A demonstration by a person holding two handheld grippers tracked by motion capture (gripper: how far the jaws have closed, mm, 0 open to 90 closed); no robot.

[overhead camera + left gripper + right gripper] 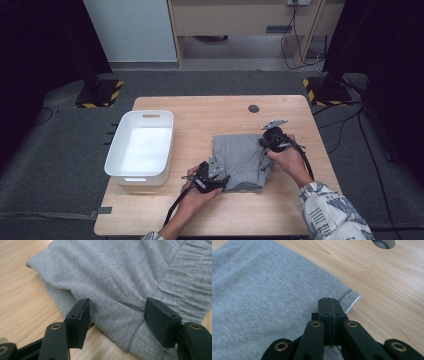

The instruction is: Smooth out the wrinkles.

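High view: folded grey garment [242, 161] lies approx. centre of the wooden tabletop [215, 115], white bin [140, 146] at its 9 o'clock, well apart. Left gripper [223, 179] sits at the garment's 7 o'clock corner; right gripper [263, 143] at its 2 o'clock edge, w/ a hand on each.

Left gripper view: fingers [79, 320] spread apart, straddling a bunched fold at the garment's near edge [117, 285]; pads not pressing the cloth, so released.

Right gripper view: fingers [329, 312] clenched tight together over the garment [262, 297] at its hem corner; can't tell if any cloth is pinched between them. Cable hole [383, 243] at 1 o'clock.
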